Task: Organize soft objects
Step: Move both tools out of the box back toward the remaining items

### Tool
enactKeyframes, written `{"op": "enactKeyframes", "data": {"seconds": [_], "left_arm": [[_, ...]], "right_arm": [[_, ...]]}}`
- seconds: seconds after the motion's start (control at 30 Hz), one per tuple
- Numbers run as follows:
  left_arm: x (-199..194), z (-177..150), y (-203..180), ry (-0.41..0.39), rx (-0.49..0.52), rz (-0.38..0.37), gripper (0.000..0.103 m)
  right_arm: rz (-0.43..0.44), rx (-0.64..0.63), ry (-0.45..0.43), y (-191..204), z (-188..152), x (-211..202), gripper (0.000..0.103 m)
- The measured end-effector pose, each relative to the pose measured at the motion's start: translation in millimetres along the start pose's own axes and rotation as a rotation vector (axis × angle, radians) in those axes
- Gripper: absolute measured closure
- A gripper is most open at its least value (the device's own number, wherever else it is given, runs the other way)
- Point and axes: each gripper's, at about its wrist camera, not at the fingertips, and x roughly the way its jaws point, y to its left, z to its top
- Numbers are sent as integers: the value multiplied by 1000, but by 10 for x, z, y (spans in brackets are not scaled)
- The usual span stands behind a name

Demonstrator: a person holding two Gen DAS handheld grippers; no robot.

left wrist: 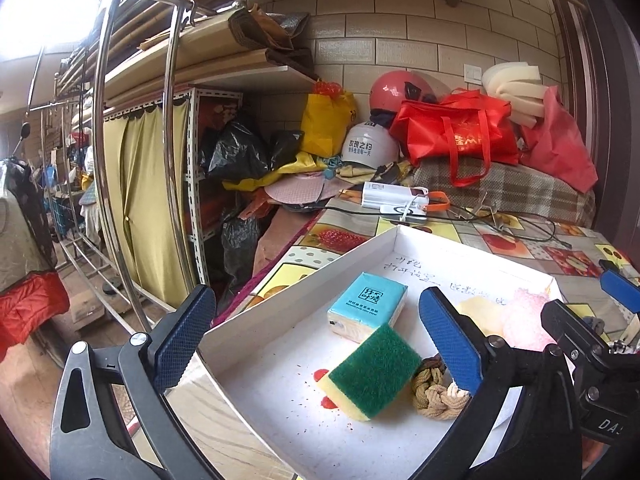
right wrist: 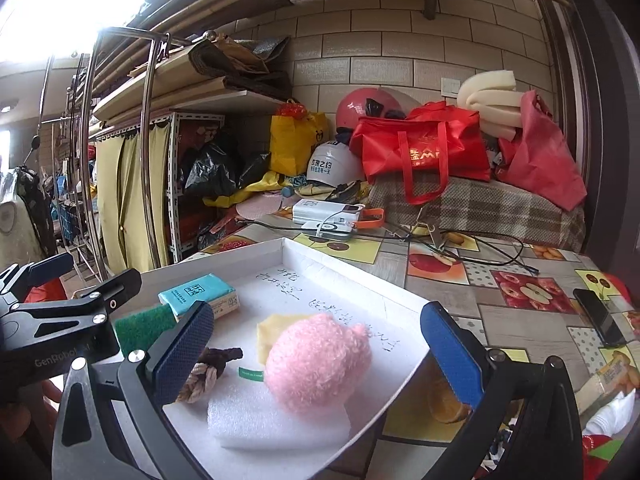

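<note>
A shallow white box (left wrist: 304, 284) (right wrist: 352, 276) lies on the table and holds the soft objects. In it are a teal tissue pack (left wrist: 368, 304) (right wrist: 200, 290), a green and yellow sponge (left wrist: 370, 376) (right wrist: 144, 326), a knotted rope (left wrist: 434, 396) (right wrist: 204, 376), a yellow cloth (right wrist: 276, 330), a pink fluffy ball (right wrist: 318, 364) (left wrist: 524, 320) and a white foam sheet (right wrist: 260, 420). My left gripper (left wrist: 318, 344) stands open over the sponge and tissue pack, pads clear of both. My right gripper (right wrist: 316, 356) stands open around the pink ball without pressing it.
The table carries a fruit-patterned cloth (right wrist: 520, 292), a power bank with cables (right wrist: 328, 216), a dark phone (right wrist: 598, 316) at the right, and bags and helmets (right wrist: 420, 148) at the back. A metal rack and curtained shelf (left wrist: 152, 184) stand to the left.
</note>
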Motion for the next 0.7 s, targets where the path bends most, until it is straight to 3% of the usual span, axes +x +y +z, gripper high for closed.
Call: {"op": "enactKeyframes", "data": {"seconds": [0.2,0.4,0.53,0.7], "left_arm": [[-167,-61,-91,-18,18,4,0],[-323,-125,-163,-21,4,12,0],[-536,-216,-347,-17,5,-77,0],[-760,-316,-933,6,104,-240,0]], "right_arm": [[9,-41,-26,70,-61,-187,0],[52,38,-65,-105,-119,-369,0],[78,33,-50,-234,-215,-574,0],[66,57,-52,-658,-357,-919,0]]}}
